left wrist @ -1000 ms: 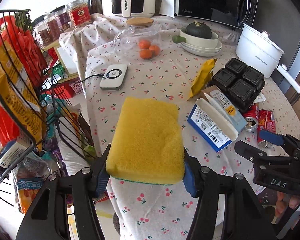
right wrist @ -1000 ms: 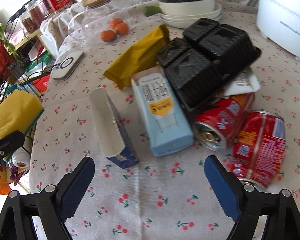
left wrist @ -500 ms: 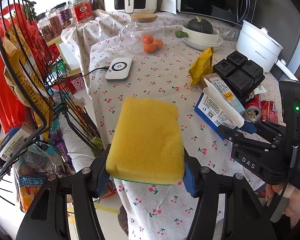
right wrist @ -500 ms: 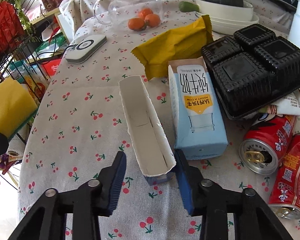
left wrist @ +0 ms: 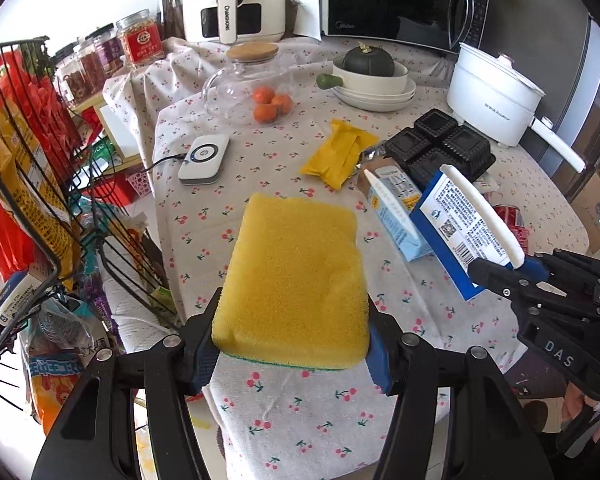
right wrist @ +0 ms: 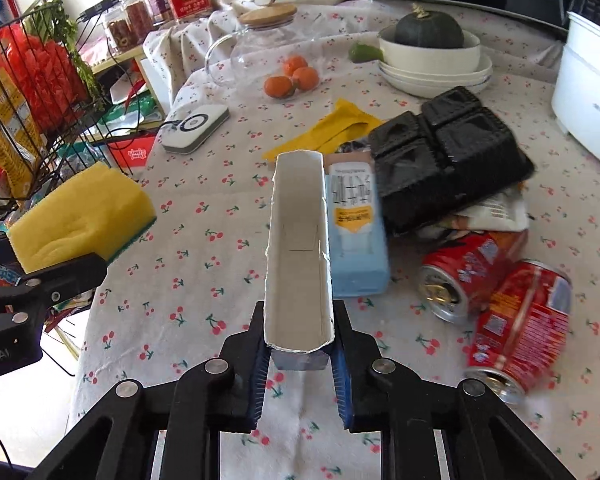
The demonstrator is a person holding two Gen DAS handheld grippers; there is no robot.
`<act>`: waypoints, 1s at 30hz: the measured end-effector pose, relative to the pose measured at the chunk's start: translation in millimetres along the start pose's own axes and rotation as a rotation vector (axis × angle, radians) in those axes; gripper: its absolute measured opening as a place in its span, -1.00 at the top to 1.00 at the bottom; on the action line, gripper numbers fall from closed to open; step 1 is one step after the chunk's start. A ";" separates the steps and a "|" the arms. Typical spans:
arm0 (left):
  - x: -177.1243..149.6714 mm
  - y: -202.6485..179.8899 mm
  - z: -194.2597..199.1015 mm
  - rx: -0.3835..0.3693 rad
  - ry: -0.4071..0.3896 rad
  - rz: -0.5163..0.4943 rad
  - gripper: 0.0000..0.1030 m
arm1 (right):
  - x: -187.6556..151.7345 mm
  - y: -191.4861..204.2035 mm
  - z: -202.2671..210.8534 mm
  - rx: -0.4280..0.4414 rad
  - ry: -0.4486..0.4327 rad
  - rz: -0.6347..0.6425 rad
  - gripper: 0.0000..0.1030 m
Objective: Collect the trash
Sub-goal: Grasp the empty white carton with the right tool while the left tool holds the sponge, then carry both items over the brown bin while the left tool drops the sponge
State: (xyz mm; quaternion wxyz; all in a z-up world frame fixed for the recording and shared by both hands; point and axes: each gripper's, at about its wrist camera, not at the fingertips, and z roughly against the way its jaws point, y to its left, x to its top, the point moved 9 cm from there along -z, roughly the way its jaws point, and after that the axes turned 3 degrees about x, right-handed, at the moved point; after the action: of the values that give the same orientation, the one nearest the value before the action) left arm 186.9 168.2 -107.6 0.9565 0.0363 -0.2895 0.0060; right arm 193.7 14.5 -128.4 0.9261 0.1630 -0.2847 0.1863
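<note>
Crowding the table (right wrist: 204, 288): milk carton (right wrist: 356, 236), cans (right wrist: 520, 320), tray (right wrist: 448, 152).

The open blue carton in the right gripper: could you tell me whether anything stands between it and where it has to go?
No bin shows in either view, so that path cannot be judged. The right gripper already clamps the blue carton, lifted off the tablecloth; nothing sits between fingers and carton.

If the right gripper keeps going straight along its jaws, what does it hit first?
The right gripper is shut on the open blue carton, whose far end leads. Likely first contact: the yellow wrapper ahead, unless the carton passes above it; height is unclear.
</note>
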 end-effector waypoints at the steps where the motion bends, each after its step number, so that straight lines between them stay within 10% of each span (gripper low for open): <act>1: 1.3 -7.8 2.6 -0.009 -0.006 -0.007 -0.22 | -1.4 -9.4 8.8 -0.012 -0.001 -0.010 0.53; 30: -54.8 -365.3 41.1 -0.390 0.019 -0.423 -0.22 | -176.3 -265.4 229.7 -0.337 -0.014 -0.404 0.52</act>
State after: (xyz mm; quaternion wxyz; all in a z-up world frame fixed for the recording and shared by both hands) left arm 130.4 -198.6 -128.0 0.9281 -0.0887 -0.2622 -0.2489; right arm 67.2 -356.5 -103.8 0.9565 0.0611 -0.2800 -0.0536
